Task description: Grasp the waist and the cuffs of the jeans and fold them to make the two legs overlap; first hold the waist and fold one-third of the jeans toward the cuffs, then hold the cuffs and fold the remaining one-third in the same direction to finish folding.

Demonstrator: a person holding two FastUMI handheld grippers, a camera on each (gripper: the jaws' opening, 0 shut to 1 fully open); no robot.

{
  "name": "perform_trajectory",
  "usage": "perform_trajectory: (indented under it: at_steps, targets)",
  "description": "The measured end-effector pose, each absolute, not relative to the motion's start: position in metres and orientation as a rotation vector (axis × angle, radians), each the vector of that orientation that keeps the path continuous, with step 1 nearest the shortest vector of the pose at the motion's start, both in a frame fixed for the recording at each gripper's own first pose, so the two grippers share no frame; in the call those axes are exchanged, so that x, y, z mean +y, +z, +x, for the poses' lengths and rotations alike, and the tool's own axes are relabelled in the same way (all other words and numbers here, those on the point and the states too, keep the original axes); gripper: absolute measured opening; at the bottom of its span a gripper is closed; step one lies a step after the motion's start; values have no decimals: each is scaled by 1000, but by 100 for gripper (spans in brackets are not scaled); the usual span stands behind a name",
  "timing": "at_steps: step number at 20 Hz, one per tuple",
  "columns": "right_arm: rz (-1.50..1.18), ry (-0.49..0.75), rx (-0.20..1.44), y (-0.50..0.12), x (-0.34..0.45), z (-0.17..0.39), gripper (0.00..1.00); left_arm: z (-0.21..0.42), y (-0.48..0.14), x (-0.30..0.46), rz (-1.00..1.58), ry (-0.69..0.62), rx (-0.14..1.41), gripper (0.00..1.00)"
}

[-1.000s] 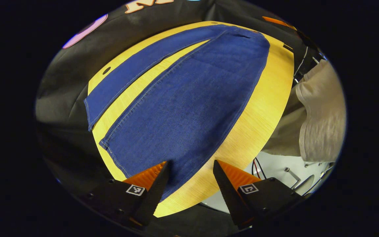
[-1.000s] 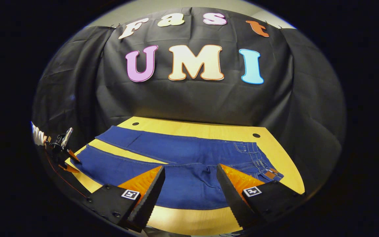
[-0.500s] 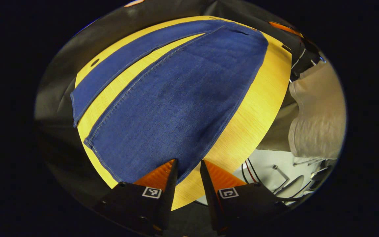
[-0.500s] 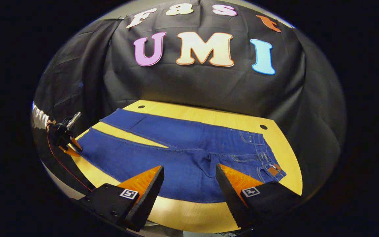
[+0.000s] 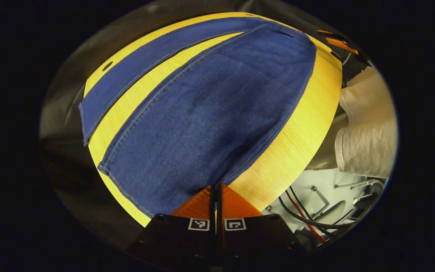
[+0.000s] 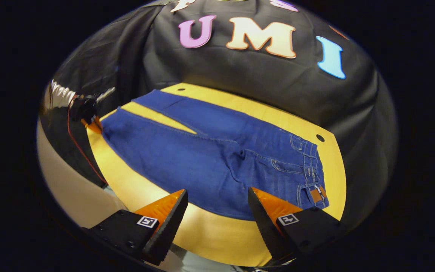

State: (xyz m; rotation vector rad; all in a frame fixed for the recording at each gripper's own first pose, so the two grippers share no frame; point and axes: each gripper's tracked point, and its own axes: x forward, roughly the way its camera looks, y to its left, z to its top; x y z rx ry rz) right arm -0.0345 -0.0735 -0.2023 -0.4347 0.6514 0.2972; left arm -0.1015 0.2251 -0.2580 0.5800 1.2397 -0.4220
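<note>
At the bottom of the left gripper view, my left tool (image 5: pixel 216 189) has its fingers pressed together on the near cuff edge of the jeans (image 5: pixel 210 113), which lie flat and unfolded on the table (image 5: pixel 296 132). Farther along, my right tool (image 6: pixel 217 211) hangs wide apart and empty short of the waist (image 6: pixel 312 177). I judge the leg-overlap fold is starting; next, the right tool must pinch the waist.

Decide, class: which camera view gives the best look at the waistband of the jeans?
The right gripper view: the waistband lies near, with its belt loops, stitching and a brown patch plain. In the left gripper view the jeans stretch away, so the waist end is far and foreshortened at the table's far edge.
</note>
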Motion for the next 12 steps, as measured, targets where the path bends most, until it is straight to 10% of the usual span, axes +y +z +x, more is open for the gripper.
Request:
perform_trajectory:
  at_steps: [12]
  targets:
    - [-751,519,1049,-286,-149,-18,99,-100,-258,225,603,-404,1271,0]
